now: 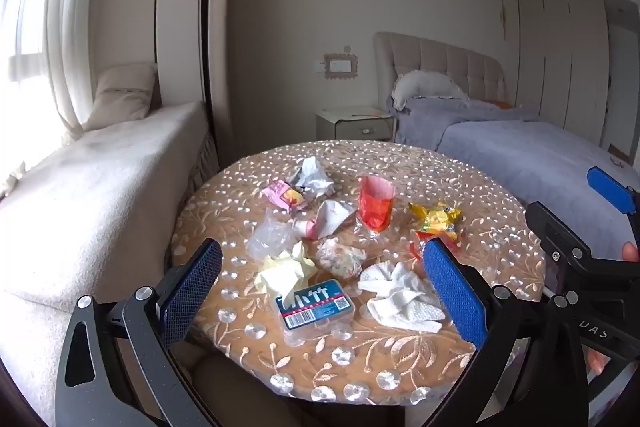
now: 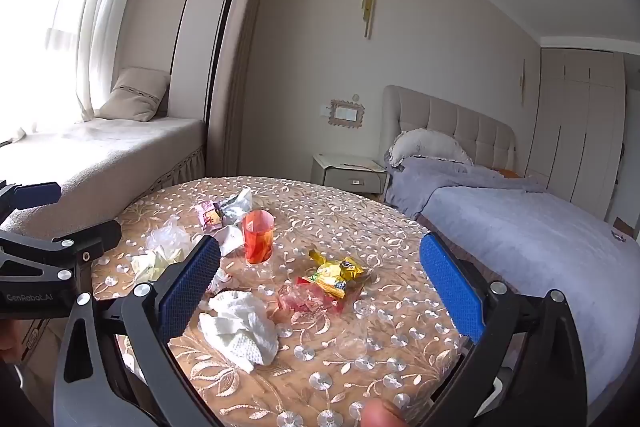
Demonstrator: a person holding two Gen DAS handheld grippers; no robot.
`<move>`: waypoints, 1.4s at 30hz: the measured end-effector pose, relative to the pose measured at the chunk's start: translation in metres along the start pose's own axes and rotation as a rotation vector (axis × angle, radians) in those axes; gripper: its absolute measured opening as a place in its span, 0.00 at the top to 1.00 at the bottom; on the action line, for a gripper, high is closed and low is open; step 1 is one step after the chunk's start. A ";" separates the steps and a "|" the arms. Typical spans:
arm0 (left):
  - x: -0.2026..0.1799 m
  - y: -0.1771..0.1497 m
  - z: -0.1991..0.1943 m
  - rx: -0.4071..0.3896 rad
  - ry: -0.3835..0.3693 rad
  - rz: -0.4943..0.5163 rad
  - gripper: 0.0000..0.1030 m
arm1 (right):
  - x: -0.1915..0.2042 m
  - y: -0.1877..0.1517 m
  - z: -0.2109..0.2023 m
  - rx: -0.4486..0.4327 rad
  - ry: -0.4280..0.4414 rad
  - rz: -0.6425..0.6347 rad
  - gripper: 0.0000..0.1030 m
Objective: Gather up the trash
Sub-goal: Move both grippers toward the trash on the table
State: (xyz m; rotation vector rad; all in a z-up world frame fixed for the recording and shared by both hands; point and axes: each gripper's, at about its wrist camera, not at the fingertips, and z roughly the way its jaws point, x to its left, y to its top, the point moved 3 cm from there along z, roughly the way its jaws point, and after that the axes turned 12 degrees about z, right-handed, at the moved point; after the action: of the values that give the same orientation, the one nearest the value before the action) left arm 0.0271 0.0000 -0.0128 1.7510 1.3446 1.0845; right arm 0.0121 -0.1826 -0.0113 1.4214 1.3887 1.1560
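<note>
Left claw (image 1: 320,291) wide open, right claw (image 2: 320,283) likewise, clear box (image 1: 315,308) label unreadable

A bedroom in a home. A bed with a beige tufted headboard (image 2: 452,125) and lilac-grey bedding (image 2: 520,227) stands by the far wall, a white ruffled pillow (image 2: 428,147) at its head. Beside it is a small pale bedside cabinet (image 2: 348,171). A cushioned window seat (image 2: 104,147) with a beige pillow sits under sheer white curtains (image 2: 100,7). Tall cream wardrobe doors (image 2: 576,131) fill the right wall. Nearest is a round table under a gold embroidered cloth (image 2: 320,367).
</note>
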 end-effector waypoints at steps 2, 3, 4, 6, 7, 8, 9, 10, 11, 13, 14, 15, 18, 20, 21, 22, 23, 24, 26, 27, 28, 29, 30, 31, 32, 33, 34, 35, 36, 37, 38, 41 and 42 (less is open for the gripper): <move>0.002 0.000 0.000 -0.003 -0.012 -0.020 0.04 | 0.000 0.000 -0.001 -0.001 -0.001 -0.001 0.03; 0.003 0.001 0.000 0.001 -0.011 -0.036 0.04 | 0.000 0.000 -0.001 -0.003 -0.001 -0.001 0.03; 0.004 0.001 -0.001 -0.002 -0.004 -0.043 0.04 | 0.000 0.000 -0.002 -0.006 -0.005 -0.001 0.03; 0.007 0.001 -0.002 -0.017 0.043 -0.052 0.04 | -0.002 0.000 -0.003 -0.013 -0.014 -0.006 0.03; 0.009 0.001 -0.002 -0.020 0.071 -0.059 0.04 | -0.003 -0.002 0.001 -0.010 -0.015 -0.005 0.03; 0.010 0.001 -0.002 -0.018 0.086 -0.065 0.04 | -0.003 -0.001 0.001 -0.009 -0.018 -0.005 0.03; 0.012 -0.005 0.004 -0.015 0.068 -0.062 0.04 | -0.004 -0.001 0.003 -0.008 -0.018 -0.003 0.03; 0.013 -0.006 0.006 -0.014 0.061 -0.069 0.04 | -0.006 -0.001 0.006 -0.001 -0.016 0.000 0.03; 0.014 -0.006 0.008 -0.015 0.054 -0.078 0.04 | -0.007 -0.004 0.007 0.000 -0.014 0.003 0.03; 0.016 -0.008 0.009 -0.010 0.045 -0.085 0.04 | -0.004 -0.006 0.009 0.001 -0.013 0.005 0.03; 0.017 -0.009 0.011 -0.006 0.049 -0.083 0.04 | -0.004 -0.006 0.011 0.006 -0.012 0.004 0.03; 0.017 -0.009 0.013 -0.004 0.059 -0.075 0.04 | -0.004 -0.008 0.012 0.008 -0.010 0.003 0.03; 0.019 -0.012 0.018 0.000 0.089 -0.045 0.04 | -0.004 -0.011 0.017 0.014 -0.001 -0.001 0.03; 0.019 -0.013 0.023 0.017 0.109 -0.016 0.04 | -0.002 -0.013 0.020 0.020 0.002 -0.006 0.03; 0.019 -0.014 0.026 0.026 0.115 -0.007 0.04 | -0.001 -0.015 0.024 0.024 0.006 -0.008 0.03; 0.019 -0.016 0.028 0.030 0.113 -0.004 0.04 | 0.000 -0.017 0.027 0.029 0.009 -0.010 0.03; 0.020 -0.018 0.031 0.035 0.100 -0.006 0.04 | 0.002 -0.018 0.031 0.033 0.013 -0.013 0.03; 0.020 -0.019 0.032 0.037 0.088 -0.014 0.04 | 0.002 -0.019 0.033 0.035 0.017 -0.015 0.03; 0.020 -0.022 0.036 0.044 0.057 -0.009 0.04 | 0.004 -0.021 0.036 0.037 0.025 -0.017 0.03; 0.020 -0.023 0.037 0.046 0.057 0.000 0.04 | 0.005 -0.021 0.038 0.037 0.027 -0.019 0.03; 0.018 -0.024 0.038 0.044 0.062 0.013 0.04 | 0.005 -0.021 0.039 0.038 0.029 -0.019 0.03; 0.017 -0.025 0.039 0.043 0.068 0.026 0.04 | 0.005 -0.021 0.041 0.042 0.031 -0.020 0.03; 0.016 -0.026 0.040 0.047 0.071 0.031 0.04 | 0.005 -0.022 0.043 0.047 0.035 -0.019 0.03; 0.016 -0.027 0.042 0.049 0.066 0.031 0.04 | 0.006 -0.023 0.046 0.054 0.039 -0.017 0.03; 0.017 -0.028 0.044 0.053 0.063 0.023 0.04 | 0.008 -0.024 0.050 0.061 0.042 -0.017 0.03; 0.018 -0.029 0.048 0.062 0.060 0.011 0.04 | 0.009 -0.024 0.053 0.067 0.044 -0.018 0.03; 0.020 -0.031 0.052 0.069 0.055 0.004 0.04 | 0.009 -0.026 0.055 0.072 0.047 -0.018 0.03; 0.022 -0.032 0.055 0.071 0.052 0.000 0.04 | 0.009 -0.026 0.058 0.076 0.051 -0.017 0.03; 0.023 -0.034 0.058 0.072 0.050 -0.003 0.04 | 0.009 -0.026 0.060 0.080 0.055 -0.015 0.03; 0.025 -0.035 0.062 0.076 0.043 -0.005 0.04 | 0.011 -0.026 0.063 0.085 0.059 -0.015 0.03; 0.026 -0.037 0.066 0.084 0.032 -0.006 0.04 | 0.013 -0.026 0.067 0.089 0.063 -0.014 0.03; 0.028 -0.042 0.081 0.109 0.015 -0.008 0.04 | 0.020 -0.025 0.080 0.102 0.078 -0.015 0.03; 0.029 -0.043 0.087 0.119 0.013 -0.009 0.04 | 0.023 -0.025 0.085 0.109 0.085 -0.013 0.03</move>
State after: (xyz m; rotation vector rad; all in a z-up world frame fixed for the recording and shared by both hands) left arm 0.0914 0.0368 -0.0823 1.8243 1.4499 1.0317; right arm 0.0877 -0.1540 -0.0549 1.4508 1.5383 1.1594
